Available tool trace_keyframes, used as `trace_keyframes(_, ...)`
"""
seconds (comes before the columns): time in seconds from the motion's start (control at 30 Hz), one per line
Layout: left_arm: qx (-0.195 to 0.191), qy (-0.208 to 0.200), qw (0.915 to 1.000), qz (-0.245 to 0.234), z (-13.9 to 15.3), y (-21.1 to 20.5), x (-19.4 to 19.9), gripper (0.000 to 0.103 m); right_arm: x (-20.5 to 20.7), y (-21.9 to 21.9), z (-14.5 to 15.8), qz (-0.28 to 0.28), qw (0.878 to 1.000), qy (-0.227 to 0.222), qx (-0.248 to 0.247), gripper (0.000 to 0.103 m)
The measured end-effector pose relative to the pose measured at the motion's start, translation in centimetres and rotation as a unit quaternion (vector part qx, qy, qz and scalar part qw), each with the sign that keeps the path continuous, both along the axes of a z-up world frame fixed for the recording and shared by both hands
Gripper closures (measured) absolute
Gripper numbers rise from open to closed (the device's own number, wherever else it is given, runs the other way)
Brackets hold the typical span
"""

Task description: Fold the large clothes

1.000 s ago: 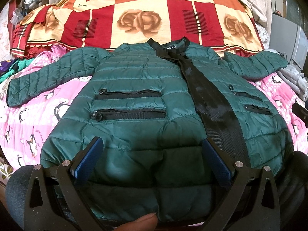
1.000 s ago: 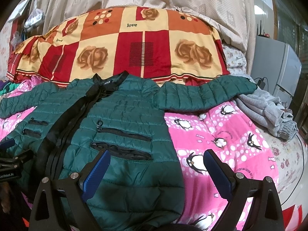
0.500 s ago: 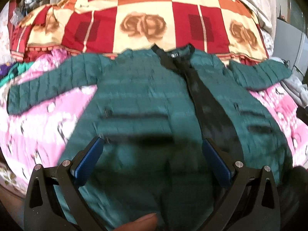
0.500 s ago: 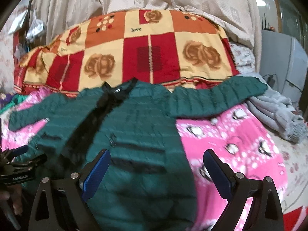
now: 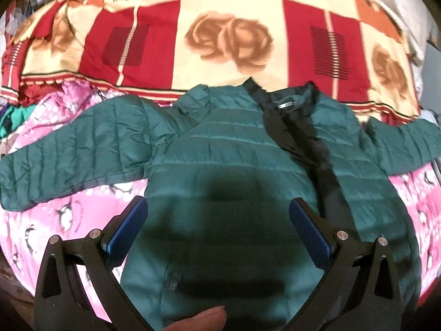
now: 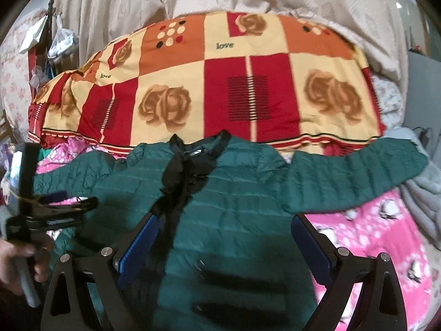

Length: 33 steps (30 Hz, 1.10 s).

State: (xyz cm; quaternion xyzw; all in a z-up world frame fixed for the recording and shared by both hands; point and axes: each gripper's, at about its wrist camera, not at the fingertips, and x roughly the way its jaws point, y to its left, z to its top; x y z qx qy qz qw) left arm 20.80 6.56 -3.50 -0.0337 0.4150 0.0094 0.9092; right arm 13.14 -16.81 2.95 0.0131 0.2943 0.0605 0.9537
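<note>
Pink bedsheet (image 5: pixel 69 209) holds green jacket (image 5: pixel 234 165) spread flat, sleeves outstretched.

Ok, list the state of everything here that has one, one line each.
green jacket: spread flat, front up, unfolded
left sleeve: stretched out sideways
right sleeve: stretched out sideways
left tool: open, holding nothing
right tool: open, holding nothing
grey garment: crumpled beside the jacket

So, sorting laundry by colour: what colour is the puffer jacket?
Dark green puffer jacket with a black front strip, clearest in the left wrist view.
</note>
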Motion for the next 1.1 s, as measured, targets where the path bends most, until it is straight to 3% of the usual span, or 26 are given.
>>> trace_keyframes(0.27,0.009,0.029,0.9989,0.037,-4.4,1.2,4.0,0.000,8.3,3.4,-4.7,0.022,0.995,0.083,0.043,0.007)
trace_keyframes(0.47,0.005,0.069,0.9969,0.039,-6.6,1.6,5.3,0.000,11.0,4.7,-8.9,0.020,0.989,0.137,0.053,0.008)
trace_keyframes(0.57,0.020,0.062,0.9971,0.040,-7.0,1.2,5.2,0.000,11.5,5.3,-9.8,0.026,0.987,0.151,0.045,0.007)
trace_keyframes(0.7,0.014,0.053,0.9975,0.045,-7.0,1.3,5.0,0.000,12.1,6.3,-12.1,0.031,0.979,0.200,0.013,0.007)
trace_keyframes(0.87,0.011,0.047,0.9979,0.043,-6.9,1.3,4.8,0.000,11.4,7.0,-13.1,0.023,0.983,0.179,-0.021,0.001)
trace_keyframes(1.1,0.013,0.047,0.9980,0.040,-7.0,1.4,4.8,0.000,11.3,6.8,-13.2,0.019,0.984,0.176,-0.021,0.001)
